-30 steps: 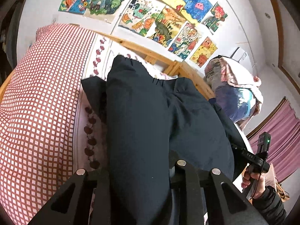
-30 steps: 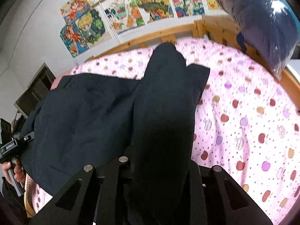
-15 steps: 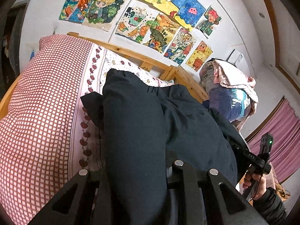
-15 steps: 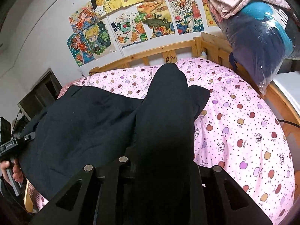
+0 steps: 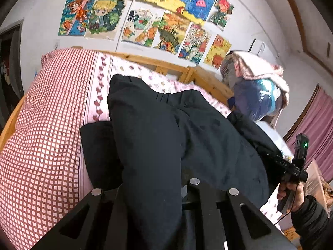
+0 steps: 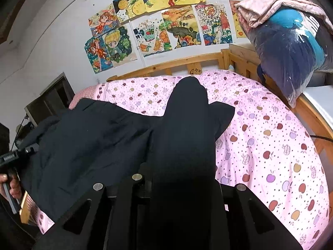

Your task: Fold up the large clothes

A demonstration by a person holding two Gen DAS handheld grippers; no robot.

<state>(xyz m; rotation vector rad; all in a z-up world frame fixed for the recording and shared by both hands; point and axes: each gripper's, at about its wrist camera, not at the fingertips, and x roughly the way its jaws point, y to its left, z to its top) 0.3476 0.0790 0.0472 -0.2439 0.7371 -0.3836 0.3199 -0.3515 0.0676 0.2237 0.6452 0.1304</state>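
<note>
While each gripper is clamped on a bunch of the dark garment (image 6: 87, 137), left gripper (image 5: 149, 189) just closing tighter, right gripper (image 6: 183, 185) steady, the cloth hangs over the bed (image 6: 270, 145) near its front edge, probably to lay it flat for folding.

The letters "DAS" stand in white on the black body of the right gripper (image 5: 285, 163). One wall drawing (image 6: 213, 24) above the bed's headboard bears a small red "2024" sign.
</note>
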